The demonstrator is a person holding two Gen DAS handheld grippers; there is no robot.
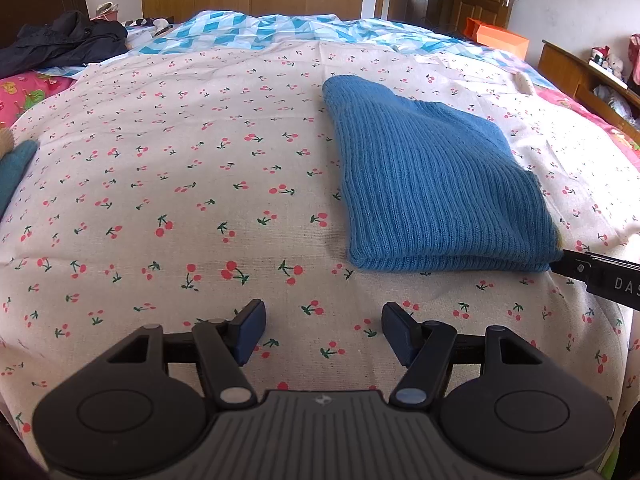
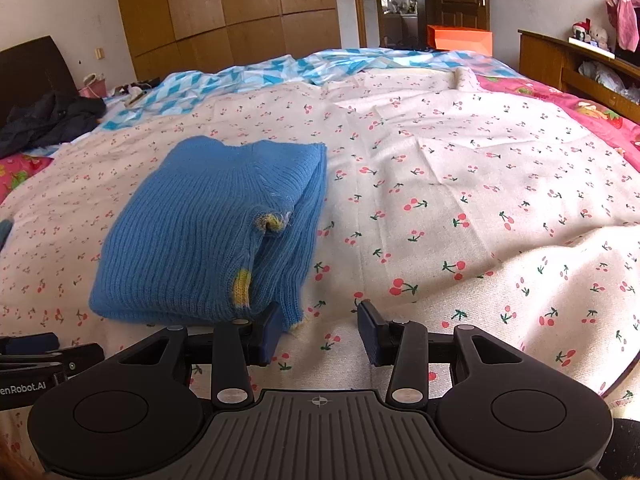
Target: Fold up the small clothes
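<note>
A blue ribbed knit sweater (image 1: 432, 184) (image 2: 208, 232) lies folded in a thick rectangle on the cherry-print sheet (image 1: 180, 200) (image 2: 480, 200). Yellow patches show in the fold on its right side. In the left wrist view my left gripper (image 1: 324, 324) hovers open over bare sheet, down and left of the sweater, with nothing between its fingers. My right gripper (image 2: 320, 334) is open at the sweater's near right corner. The loose hem there lies against its left finger (image 2: 268, 332), and the pads do not press on it. From the left wrist view the right gripper's body (image 1: 600, 280) touches that corner.
A dark jacket (image 1: 60, 44) (image 2: 44, 124) lies at the far left of the bed, beside a blue checked quilt (image 1: 260, 28). A teal garment (image 1: 16, 172) sits at the left edge. An orange bag (image 2: 460, 38) and a wooden shelf (image 2: 560, 64) stand to the right.
</note>
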